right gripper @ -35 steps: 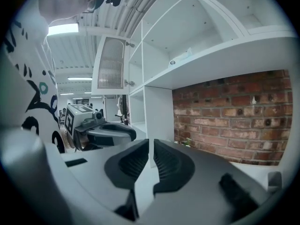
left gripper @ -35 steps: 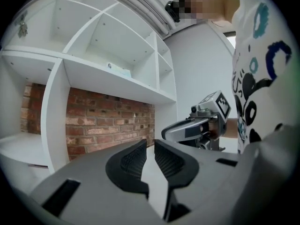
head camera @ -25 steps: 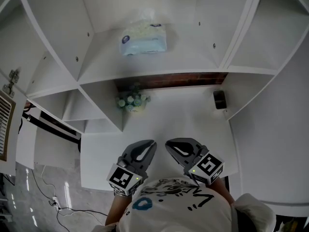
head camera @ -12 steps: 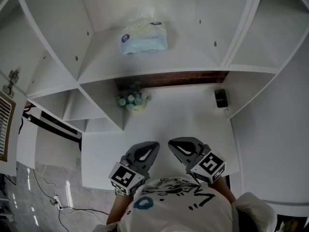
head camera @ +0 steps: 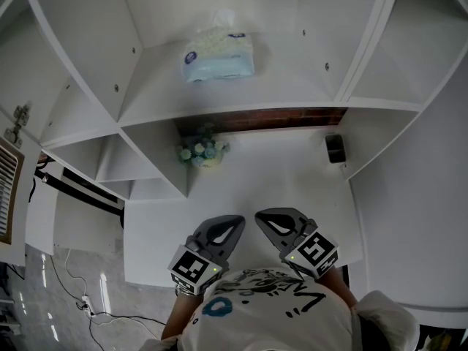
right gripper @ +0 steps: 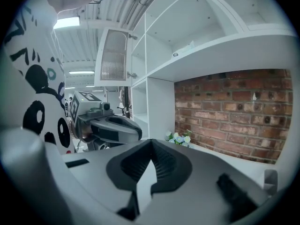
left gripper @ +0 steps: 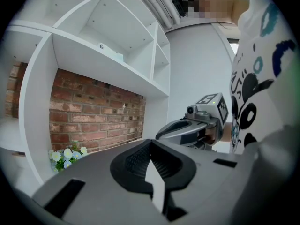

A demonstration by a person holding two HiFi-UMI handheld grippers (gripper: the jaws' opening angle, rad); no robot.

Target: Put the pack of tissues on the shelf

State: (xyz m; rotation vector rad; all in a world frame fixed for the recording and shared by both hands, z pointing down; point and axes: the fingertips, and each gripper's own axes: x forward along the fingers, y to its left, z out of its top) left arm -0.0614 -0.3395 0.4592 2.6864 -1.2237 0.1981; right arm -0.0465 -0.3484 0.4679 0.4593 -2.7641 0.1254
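Tissues [head camera: 218, 55] lying on upper shelf [head camera: 219, 97], untouched.
Left gripper [head camera: 234, 224] and right gripper [head camera: 261, 219] side by side over counter [head camera: 285, 174], well below tissues, jaws closed tight, holding nothing.

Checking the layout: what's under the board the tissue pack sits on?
A small bunch of flowers and a dark container before a brick wall; from above, the board hides most of it.
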